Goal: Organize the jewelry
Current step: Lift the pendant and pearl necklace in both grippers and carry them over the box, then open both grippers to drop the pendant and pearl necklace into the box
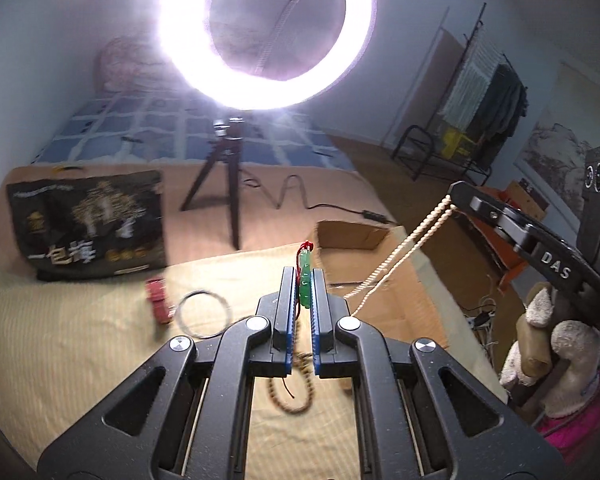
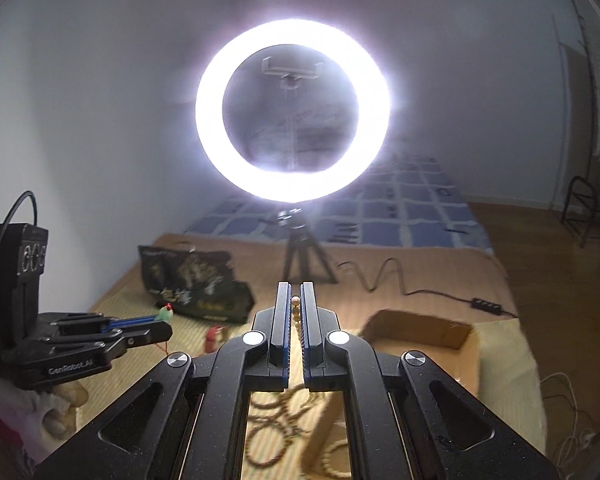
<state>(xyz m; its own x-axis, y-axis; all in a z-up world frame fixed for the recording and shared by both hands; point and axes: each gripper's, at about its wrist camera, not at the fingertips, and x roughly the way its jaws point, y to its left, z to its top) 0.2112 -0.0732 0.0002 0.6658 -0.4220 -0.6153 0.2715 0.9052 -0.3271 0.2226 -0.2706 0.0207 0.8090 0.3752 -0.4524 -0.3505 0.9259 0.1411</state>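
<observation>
My left gripper (image 1: 303, 276) is shut on a green pendant (image 1: 305, 284) with a red cord, held above the mat; it also shows in the right wrist view (image 2: 165, 314). My right gripper (image 2: 295, 292) is shut on a light wooden bead necklace (image 2: 296, 308). In the left wrist view the right gripper (image 1: 454, 192) holds the necklace (image 1: 404, 248) hanging down toward an open cardboard box (image 1: 380, 280). A dark brown bead strand (image 1: 292, 392) lies on the mat under my left gripper. A thin metal bangle (image 1: 204, 312) and a red item (image 1: 158, 296) lie left of it.
A ring light on a tripod (image 1: 228, 184) stands behind the yellow striped mat (image 1: 80, 340), its cable (image 1: 300, 200) trailing right. A black printed bag (image 1: 92, 224) lies at the back left. More brown bead loops (image 2: 276, 420) lie below the right gripper.
</observation>
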